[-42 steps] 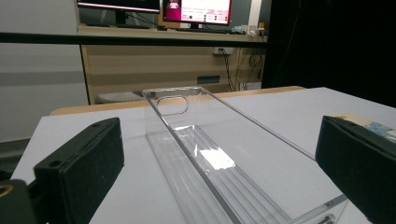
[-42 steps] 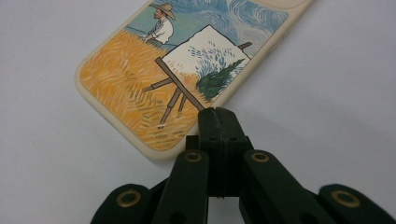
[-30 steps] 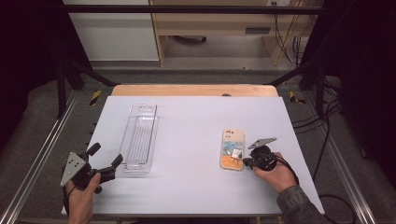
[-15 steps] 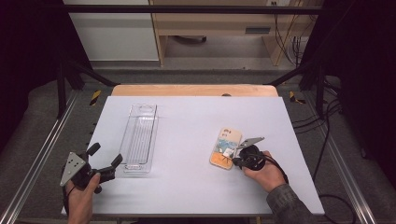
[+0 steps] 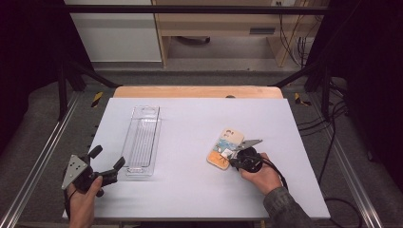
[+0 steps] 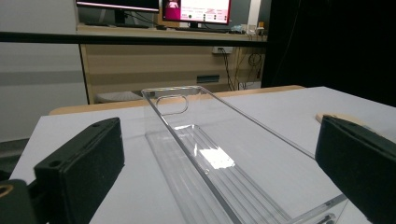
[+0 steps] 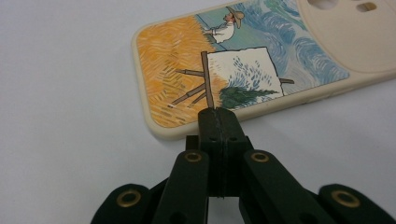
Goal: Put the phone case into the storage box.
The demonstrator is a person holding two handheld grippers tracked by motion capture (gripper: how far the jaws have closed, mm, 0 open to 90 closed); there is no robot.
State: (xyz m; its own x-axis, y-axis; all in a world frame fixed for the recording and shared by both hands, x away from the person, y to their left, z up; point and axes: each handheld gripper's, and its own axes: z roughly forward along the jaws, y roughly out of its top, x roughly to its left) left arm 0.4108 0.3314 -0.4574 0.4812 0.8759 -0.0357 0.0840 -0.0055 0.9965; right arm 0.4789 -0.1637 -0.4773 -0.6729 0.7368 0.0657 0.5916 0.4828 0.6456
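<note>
Right tongs (image 5: 234, 160) – jaws pressed flat together, nothing between them – sit with their tip against the near long edge of a painted phone case (image 5: 225, 147), which lies flat on the white bench (image 5: 190, 190), right of centre. Judged from this, the step in hand is nudging the case sideways across the bench toward the clear plastic tray (image 5: 141, 141), which lies well apart to the left. Left tongs (image 5: 107, 162) wait with jaws wide, just short of the tray's near end, w/ nothing held. Next move likely calls for a steady, level push w/o letting the tip ride up over the case's rim or spin it; then a proper grip may be needed to lift it in. In the right gripper view the case (image 7: 261, 60) is cut off at the top right, & whether the tip truly touches its edge or sits just over it is hard to tell. In the left gripper view the tray (image 6: 219, 154) runs off the bottom – its near end is unseen.
</note>
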